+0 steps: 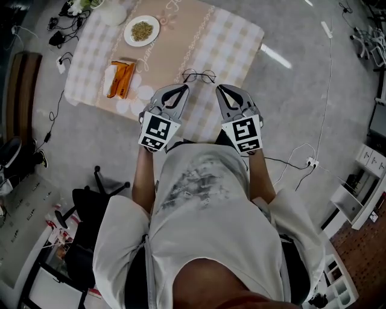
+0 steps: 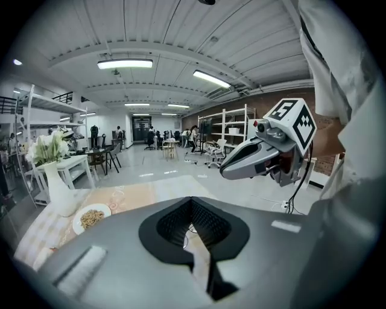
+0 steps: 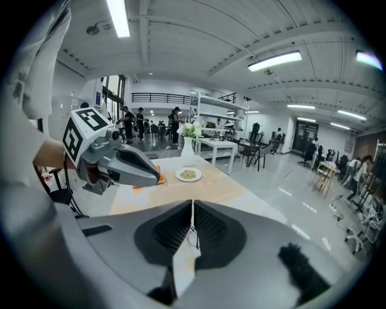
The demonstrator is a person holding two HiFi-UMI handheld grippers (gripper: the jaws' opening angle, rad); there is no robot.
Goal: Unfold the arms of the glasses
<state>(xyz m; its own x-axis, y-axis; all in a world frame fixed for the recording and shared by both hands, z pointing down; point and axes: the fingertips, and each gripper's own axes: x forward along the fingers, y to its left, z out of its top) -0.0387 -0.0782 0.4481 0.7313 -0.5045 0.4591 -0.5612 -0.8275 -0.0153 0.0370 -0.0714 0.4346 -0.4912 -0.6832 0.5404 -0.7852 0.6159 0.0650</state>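
Thin wire-framed round glasses point(image 1: 199, 75) lie on the checked tablecloth near the table's front edge. Both grippers hover side by side just short of them, pointing toward the table. My left gripper point(image 1: 183, 88) is a little to the left of the glasses and my right gripper point(image 1: 219, 89) a little to the right, neither touching them. In the left gripper view the jaws point(image 2: 192, 200) are shut with nothing in them. The right gripper point(image 3: 192, 203) is also shut and empty. A sliver of the wire frame point(image 3: 194, 238) shows below its jaw tips.
The table point(image 1: 235, 42) carries a white plate of food point(image 1: 142, 30), an orange packet point(image 1: 120, 78) and a white vase point(image 1: 111, 12). Cables run over the floor around it. An office chair point(image 1: 90, 199) stands at the person's left.
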